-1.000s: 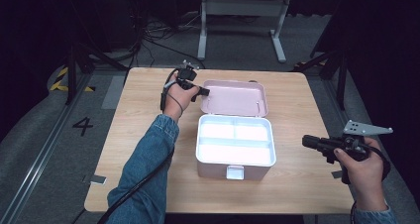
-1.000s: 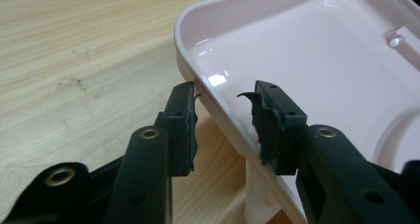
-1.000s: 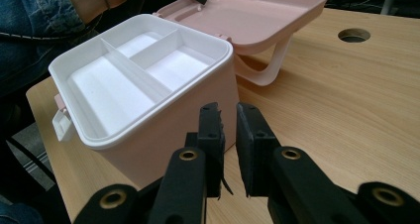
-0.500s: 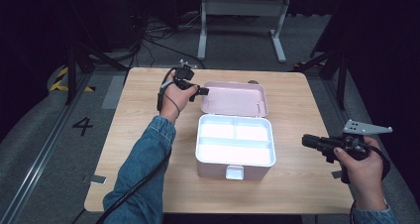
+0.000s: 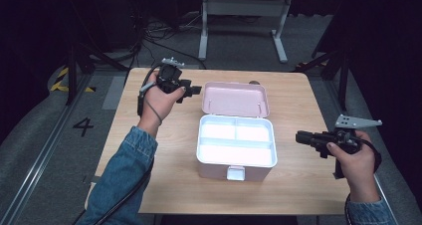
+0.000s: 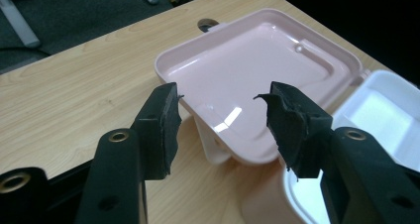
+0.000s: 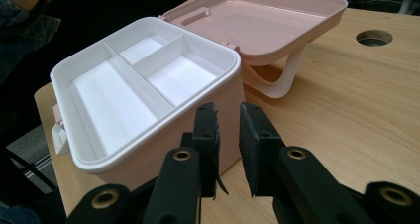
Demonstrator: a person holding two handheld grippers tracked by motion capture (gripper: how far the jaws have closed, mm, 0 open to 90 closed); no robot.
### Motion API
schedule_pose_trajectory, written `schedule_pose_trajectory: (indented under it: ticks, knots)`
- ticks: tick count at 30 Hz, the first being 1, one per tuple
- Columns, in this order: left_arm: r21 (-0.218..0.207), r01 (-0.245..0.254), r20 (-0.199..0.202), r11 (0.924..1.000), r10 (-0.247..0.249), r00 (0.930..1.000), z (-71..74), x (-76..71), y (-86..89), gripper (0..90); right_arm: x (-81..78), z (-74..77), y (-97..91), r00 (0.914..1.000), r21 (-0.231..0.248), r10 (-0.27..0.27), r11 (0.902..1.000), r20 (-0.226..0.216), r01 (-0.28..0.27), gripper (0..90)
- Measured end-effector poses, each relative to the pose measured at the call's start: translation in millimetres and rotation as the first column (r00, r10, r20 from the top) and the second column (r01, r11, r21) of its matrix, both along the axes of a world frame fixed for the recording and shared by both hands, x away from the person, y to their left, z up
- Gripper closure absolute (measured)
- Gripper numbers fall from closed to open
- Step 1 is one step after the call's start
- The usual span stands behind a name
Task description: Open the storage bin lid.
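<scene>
A pink box [image 5: 219, 169] stands mid-table with its lid [image 5: 234, 99] swung back flat behind it. A white divided tray [image 5: 237, 141] sits in its top, with nothing in its compartments. My left gripper [image 5: 195, 90] hovers just left of the lid, open, its jaws aimed at the lid's near corner [image 6: 198, 110] with nothing between them. My right gripper [image 5: 300, 137] is held to the right of the box, pointing at its side wall [image 7: 233, 100]. Its jaws stand almost together with a thin gap and hold nothing. The pale handle [image 7: 277, 80] hangs under the lid.
The wooden table [image 5: 149, 160] has a round cable hole [image 5: 255, 82] behind the lid. A white latch [image 5: 235, 172] sticks out at the box's front. Bare wood lies left and right of the box. A metal frame [image 5: 239, 16] and cables sit on the floor beyond.
The left gripper has shifted very slightly beside the lid. The right gripper and the box have held still.
</scene>
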State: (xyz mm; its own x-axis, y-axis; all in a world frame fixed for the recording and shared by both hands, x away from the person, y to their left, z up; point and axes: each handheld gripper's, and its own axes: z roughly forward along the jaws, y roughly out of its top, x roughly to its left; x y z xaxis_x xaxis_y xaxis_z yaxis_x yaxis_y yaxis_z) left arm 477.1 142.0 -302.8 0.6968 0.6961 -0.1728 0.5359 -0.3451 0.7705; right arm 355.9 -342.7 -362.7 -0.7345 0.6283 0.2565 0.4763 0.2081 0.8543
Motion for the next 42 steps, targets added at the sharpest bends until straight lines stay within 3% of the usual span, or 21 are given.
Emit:
schedule_pose_trajectory:
  ticks: [1, 2, 3, 7, 8, 11, 16, 20, 21, 29, 33, 34, 42]
  knots:
    - [0.000, 0.000, 0.000, 1.0000, 0.000, 1.0000, 0.0, 0.0, 0.0, 46.9, 1.1, -0.2, 0.6, 1.0000, -0.002, 0.002, 1.0000, 0.002, -0.002, 78.4]
    - [0.006, 0.012, 0.014, 0.9999, -0.012, 0.9998, 4.7, -12.8, 5.1, 46.3, 2.8, -0.1, 1.6, 1.0000, -0.002, 0.005, 1.0000, 0.002, -0.005, 78.4]
    - [0.006, 0.012, 0.014, 0.9999, -0.012, 0.9998, 4.7, -12.8, 5.1, 46.1, 2.8, -0.1, 1.6, 1.0000, -0.002, 0.005, 1.0000, 0.002, -0.005, 78.4]
    - [0.029, 0.018, 0.049, 0.9994, -0.019, 0.9986, 14.1, -46.1, 20.9, 45.4, 10.8, 1.6, 5.0, 0.9999, -0.005, 0.013, 0.9999, 0.003, -0.013, 77.5]
    - [0.029, 0.018, 0.049, 0.9994, -0.019, 0.9986, 14.1, -46.1, 20.9, 45.2, 10.8, 1.6, 5.0, 0.9999, -0.005, 0.013, 0.9999, 0.003, -0.013, 77.5]
    - [0.045, 0.012, 0.061, 0.9989, -0.015, 0.9981, 17.2, -66.1, 32.9, 44.8, 16.8, 2.3, 6.4, 0.9999, -0.010, 0.013, 0.9999, 0.001, -0.013, 77.1]
    - [0.068, 0.000, 0.065, 0.9977, -0.004, 0.9979, 15.5, -97.0, 51.7, 43.3, 30.1, 0.5, 5.8, 0.9999, -0.020, 0.009, 0.9998, -0.009, -0.009, 76.2]
    - [0.084, -0.007, 0.063, 0.9965, 0.002, 0.9980, 12.8, -107.9, 58.2, 42.5, 35.9, -2.6, 5.0, 0.9996, -0.038, 0.007, 0.9992, -0.028, -0.008, 75.5]
    - [0.109, -0.019, 0.067, 0.9939, 0.011, 0.9977, 9.6, -115.3, 61.9, 42.1, 39.9, -5.4, 3.7, 0.9993, -0.058, 0.001, 0.9983, -0.038, -0.004, 74.6]
    - [0.166, -0.030, 0.021, 0.9857, 0.027, 0.9994, -15.1, -136.5, 75.0, 40.9, 50.6, -15.1, -1.1, 0.9971, -0.107, -0.033, 0.9939, -0.069, 0.025, 74.0]
    - [0.174, -0.048, -0.015, 0.9835, 0.051, 0.9986, -30.1, -141.5, 83.8, 40.6, 52.8, -21.0, -4.4, 0.9939, -0.165, -0.074, 0.9846, -0.082, 0.060, 73.3]
    - [0.182, -0.048, -0.011, 0.9822, 0.051, 0.9986, -33.4, -140.9, 85.9, 40.4, 53.0, -22.2, -5.4, 0.9930, -0.174, -0.082, 0.9824, -0.085, 0.066, 72.9]
    - [0.256, -0.076, -0.104, 0.9636, 0.105, 0.9890, -63.7, -132.0, 97.5, 37.7, 53.6, -29.0, -14.3, 0.9845, -0.258, -0.149, 0.9586, -0.093, 0.121, 72.2]
